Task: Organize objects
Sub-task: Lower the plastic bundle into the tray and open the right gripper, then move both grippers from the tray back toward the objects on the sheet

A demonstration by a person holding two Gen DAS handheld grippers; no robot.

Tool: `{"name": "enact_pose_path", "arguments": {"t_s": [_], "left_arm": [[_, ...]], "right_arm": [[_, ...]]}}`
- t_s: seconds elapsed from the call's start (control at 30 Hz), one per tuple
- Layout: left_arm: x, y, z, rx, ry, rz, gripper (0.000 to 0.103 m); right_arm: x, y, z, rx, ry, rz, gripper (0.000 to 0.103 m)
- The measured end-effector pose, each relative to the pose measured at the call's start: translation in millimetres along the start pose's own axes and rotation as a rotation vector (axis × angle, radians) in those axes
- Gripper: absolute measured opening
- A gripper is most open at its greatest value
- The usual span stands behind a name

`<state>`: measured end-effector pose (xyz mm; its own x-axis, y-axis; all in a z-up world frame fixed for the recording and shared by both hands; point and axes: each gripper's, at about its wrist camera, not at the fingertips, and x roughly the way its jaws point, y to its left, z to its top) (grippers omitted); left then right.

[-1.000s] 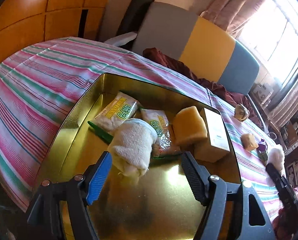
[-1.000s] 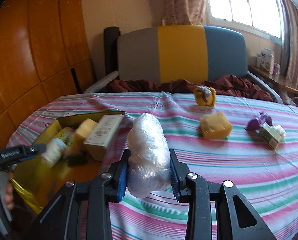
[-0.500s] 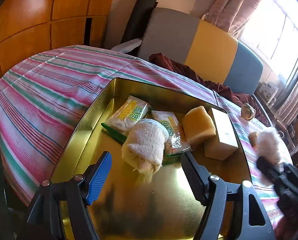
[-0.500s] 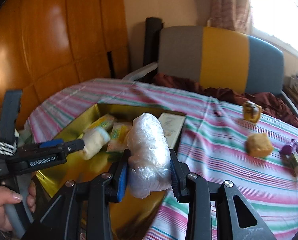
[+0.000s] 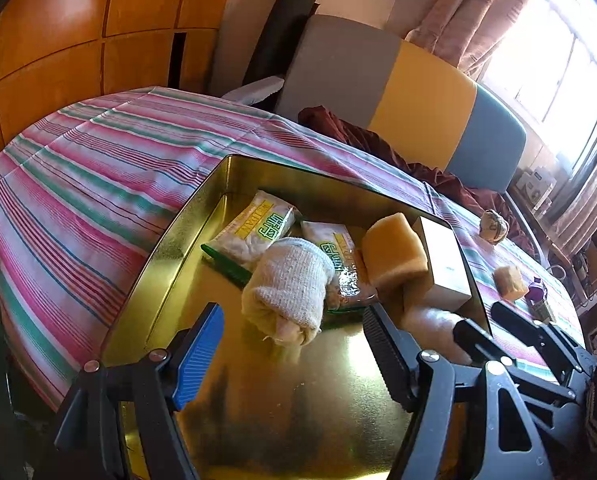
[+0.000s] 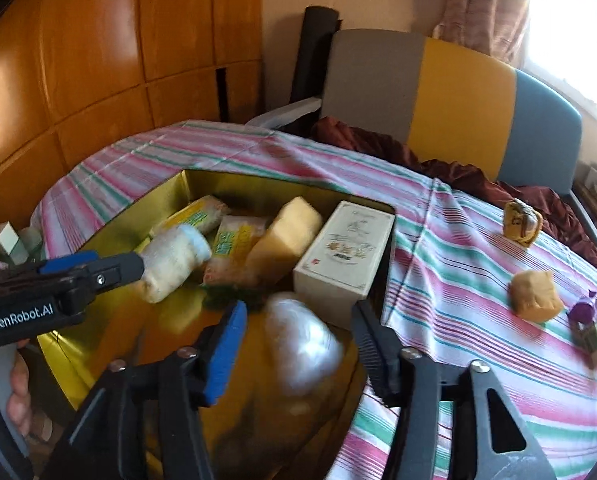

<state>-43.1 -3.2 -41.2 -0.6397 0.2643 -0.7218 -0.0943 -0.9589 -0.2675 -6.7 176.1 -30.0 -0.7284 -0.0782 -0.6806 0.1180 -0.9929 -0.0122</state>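
A gold tray (image 5: pixel 166 248) (image 6: pixel 110 232) on the striped tablecloth holds two snack packets (image 5: pixel 258 228), a rolled white cloth (image 5: pixel 290 288) (image 6: pixel 170 260), a yellow sponge (image 5: pixel 394 252) (image 6: pixel 286 232) and a white box (image 5: pixel 442 264) (image 6: pixel 346 248). My left gripper (image 5: pixel 294 348) is open just in front of the cloth roll. My right gripper (image 6: pixel 298 344) is open over the tray; the plastic-wrapped bundle (image 6: pixel 302 344) sits blurred between its jaws, free of them, and shows in the left wrist view (image 5: pixel 430 324).
On the cloth to the right lie a second yellow sponge (image 6: pixel 534 296) (image 5: pixel 510 282), a small purple item (image 6: pixel 586 308) and a yellow wrapped ball (image 6: pixel 520 222) (image 5: pixel 494 226). A grey, yellow and blue chair (image 6: pixel 458 100) stands behind the table. Wood panelling is at the left.
My right gripper carried the plastic-wrapped bundle left over the tray, then opened and let it go. My left gripper stayed open near the cloth roll.
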Motion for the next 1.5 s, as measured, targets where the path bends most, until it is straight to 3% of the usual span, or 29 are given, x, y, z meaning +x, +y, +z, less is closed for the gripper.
{"name": "enact_pose_path", "arguments": {"t_s": [0.33,0.7,1.03,1.27,1.5], "left_arm": [[0,-16,-7,0.04,0.011,-0.027,0.073],[-3,-39,-17,0.063,0.052,-0.135,0.073],[-14,-75,-32,0.168,0.052,-0.185,0.073],[-21,-119,-43,0.283,0.059,-0.237,0.073],[-27,-172,-54,0.412,0.084,-0.299,0.073]], "right_arm": [[-22,-22,-4,0.097,-0.048,-0.031,0.064],[-40,-57,-12,0.167,-0.067,-0.089,0.073],[-48,-119,-40,0.252,-0.012,-0.193,0.073],[-50,-171,-70,0.378,0.038,-0.239,0.073],[-53,-218,-98,0.4,0.083,-0.306,0.074]]}}
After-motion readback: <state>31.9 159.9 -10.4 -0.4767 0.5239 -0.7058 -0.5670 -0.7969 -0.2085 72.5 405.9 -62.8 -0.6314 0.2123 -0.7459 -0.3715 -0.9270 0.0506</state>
